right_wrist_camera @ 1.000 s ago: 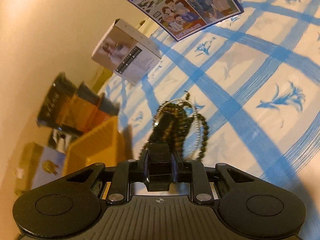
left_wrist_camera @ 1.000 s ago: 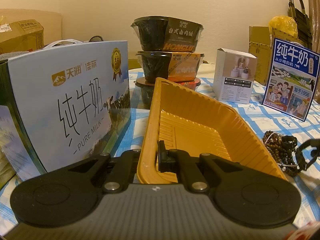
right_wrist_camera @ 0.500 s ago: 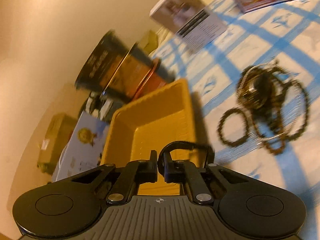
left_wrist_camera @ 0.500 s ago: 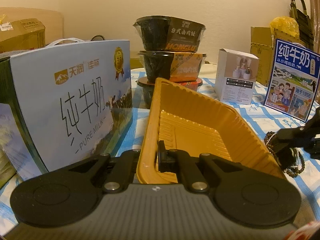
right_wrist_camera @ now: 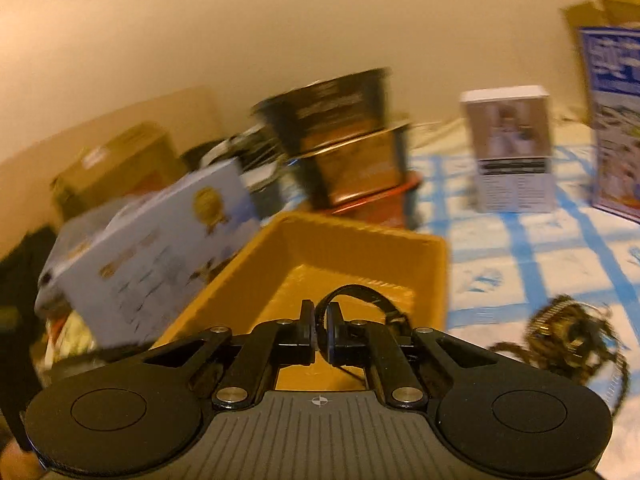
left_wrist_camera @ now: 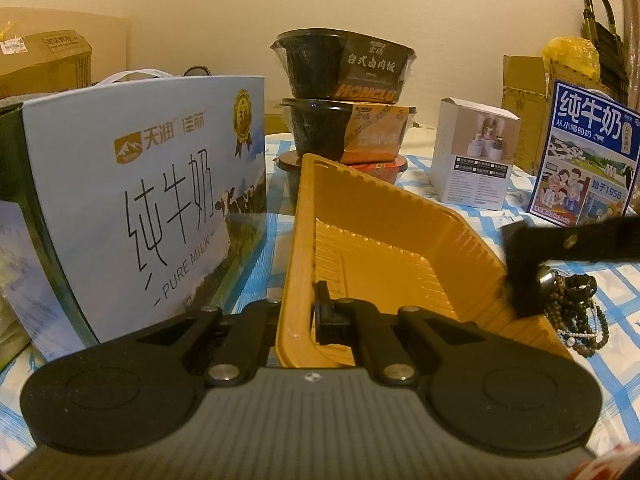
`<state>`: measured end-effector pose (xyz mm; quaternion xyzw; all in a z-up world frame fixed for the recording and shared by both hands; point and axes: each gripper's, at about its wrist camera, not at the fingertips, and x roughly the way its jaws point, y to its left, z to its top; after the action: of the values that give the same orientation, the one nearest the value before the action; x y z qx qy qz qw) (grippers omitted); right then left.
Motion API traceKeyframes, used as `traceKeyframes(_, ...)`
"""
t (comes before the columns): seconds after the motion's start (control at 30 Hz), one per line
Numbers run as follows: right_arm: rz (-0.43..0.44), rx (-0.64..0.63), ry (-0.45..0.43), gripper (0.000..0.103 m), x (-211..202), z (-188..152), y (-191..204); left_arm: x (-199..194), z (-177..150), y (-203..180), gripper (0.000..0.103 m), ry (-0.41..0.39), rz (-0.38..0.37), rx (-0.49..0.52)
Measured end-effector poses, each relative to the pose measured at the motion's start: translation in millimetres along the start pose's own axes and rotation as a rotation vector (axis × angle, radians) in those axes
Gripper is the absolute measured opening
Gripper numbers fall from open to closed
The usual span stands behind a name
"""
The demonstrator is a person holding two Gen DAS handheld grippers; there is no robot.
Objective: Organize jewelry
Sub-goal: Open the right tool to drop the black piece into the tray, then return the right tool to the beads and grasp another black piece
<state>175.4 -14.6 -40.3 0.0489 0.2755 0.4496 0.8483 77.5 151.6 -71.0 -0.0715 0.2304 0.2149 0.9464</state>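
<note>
Left tool (left_wrist_camera: 298, 322) is clamped on the yellow tray (left_wrist_camera: 360, 252) rim at six o'clock; a black band (right_wrist_camera: 360, 294) is pinched by the right tool (right_wrist_camera: 319, 334) above the tray, beads (right_wrist_camera: 568, 336) left at three o'clock.

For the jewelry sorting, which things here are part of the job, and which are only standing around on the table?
Part of the job:
- yellow tray, its rim pinched by the left gripper
- black band held in the right gripper over the tray
- pile of bead bracelets beside the tray

Only standing around:
- milk carton
- stacked food bowls
- small white box
- blue milk box
</note>
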Motion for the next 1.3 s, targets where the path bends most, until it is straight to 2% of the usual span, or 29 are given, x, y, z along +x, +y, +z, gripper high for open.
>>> traceKeyframes(0.13,0.002,-0.064,0.076,0.005,26,-12,9,0,0,1,0.004,0.004,-0.003,-0.002)
traceKeyframes(0.3,-0.002,-0.083,0.151,0.008,42,-25,6,0,0,1,0.004,0.008,-0.004,-0.003)
traceKeyframes(0.37,0.026,-0.087,0.136,0.023,36,-28,6,1,0,2,0.004,0.011,-0.004,-0.007)
traceKeyframes(0.4,0.044,-0.080,0.132,0.044,33,-28,6,1,0,2,0.004,0.012,-0.004,-0.009)
traceKeyframes(0.43,0.058,-0.072,0.123,0.058,29,-27,5,1,0,2,0.004,0.013,-0.002,-0.009)
traceKeyframes(0.57,0.098,-0.030,0.099,0.058,11,-25,-3,2,-1,1,0.004,0.014,0.000,-0.007)
traceKeyframes(0.63,0.075,0.003,0.072,0.058,-1,-23,-11,2,-1,2,0.004,0.016,0.001,-0.006)
traceKeyframes(0.73,-0.011,0.065,0.010,0.058,-22,-22,-33,3,-1,3,0.004,0.020,0.003,-0.004)
traceKeyframes(0.87,-0.185,0.120,-0.052,0.058,-44,-17,-70,3,-1,2,0.004,0.017,0.004,0.003)
traceKeyframes(1.0,-0.305,0.264,-0.082,0.058,-61,-19,-117,3,-1,2,0.004,0.019,0.009,0.006)
traceKeyframes(1.17,-0.323,0.446,-0.082,0.058,-70,-29,-161,4,0,1,0.004,0.019,0.013,0.011)
traceKeyframes(1.3,-0.300,0.507,-0.084,0.058,-66,-29,-174,4,0,1,0.004,0.018,0.015,0.015)
